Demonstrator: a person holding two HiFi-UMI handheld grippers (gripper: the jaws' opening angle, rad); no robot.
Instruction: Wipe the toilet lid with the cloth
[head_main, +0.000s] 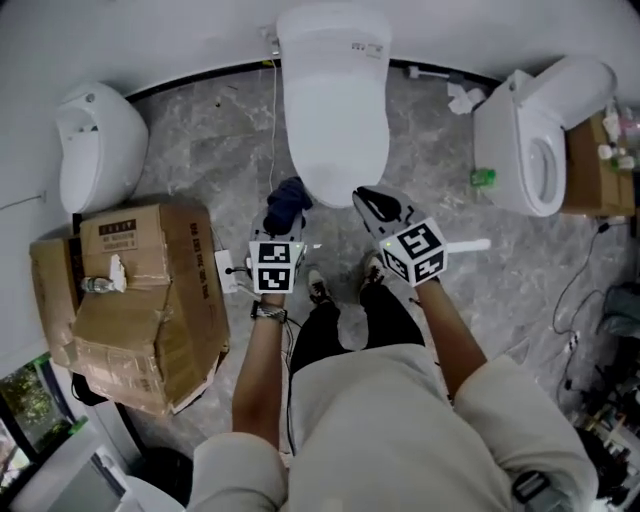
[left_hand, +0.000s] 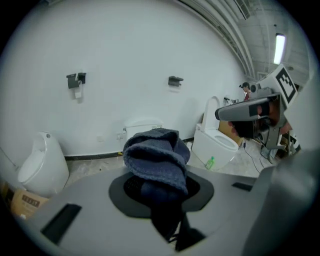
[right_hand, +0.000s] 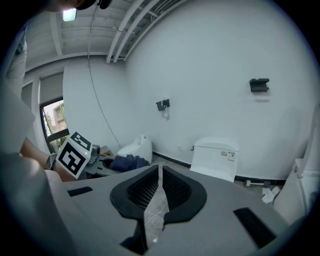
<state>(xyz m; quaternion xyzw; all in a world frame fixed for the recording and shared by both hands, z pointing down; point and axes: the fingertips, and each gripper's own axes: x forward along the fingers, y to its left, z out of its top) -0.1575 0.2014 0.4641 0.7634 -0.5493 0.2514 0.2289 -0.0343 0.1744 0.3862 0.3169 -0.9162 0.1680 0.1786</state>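
Observation:
The white toilet stands at the top middle with its lid (head_main: 335, 130) down. A dark blue cloth (head_main: 285, 205) hangs bunched just off the lid's front left edge. My left gripper (head_main: 281, 222) is shut on it; the folded cloth (left_hand: 157, 157) fills the left gripper view and covers the jaws. My right gripper (head_main: 366, 198) hovers by the lid's front right edge. Its pads (right_hand: 172, 187) stand almost together, with only a thin slit and nothing between them. The toilet's tank (right_hand: 215, 157) shows ahead of it against the wall.
Crushed cardboard boxes (head_main: 140, 300) sit on the floor at the left, below a white urinal (head_main: 95, 145). A second toilet (head_main: 535, 140) with its seat showing stands at the right, with a green bottle (head_main: 483, 178) beside it. The person's legs and shoes are below the grippers.

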